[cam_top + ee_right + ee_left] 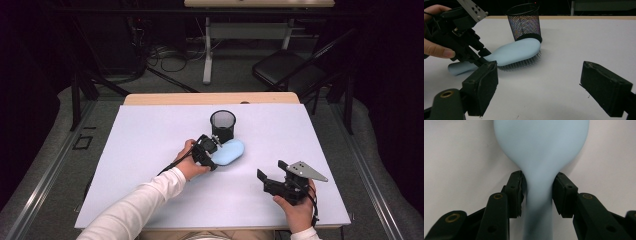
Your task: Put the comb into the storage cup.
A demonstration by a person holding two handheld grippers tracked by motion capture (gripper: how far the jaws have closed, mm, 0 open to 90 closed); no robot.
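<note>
Pale blue plastic was the thing here: a hairbrush [228, 152] lay bristles-down on the white table [150, 135], its head touching the foot of the black mesh cup [223, 125] and its handle running away from the cup toward the person's left. Starting on that side, the left gripper [212, 148] sat right on the handle end, farthest from the cup. In the left gripper view its pads [516, 192] were clamped on the narrow neck of the handle, one on each side, with the brush's long axis going straight out ahead of the jaws. So I'd guess any lift would have to swing the head up and over the cup's rim. Further right, well clear of the cup and brush, the right gripper [270, 179] hovered with its jaws spread wide and nothing between them, clearly the farther hand.
</note>
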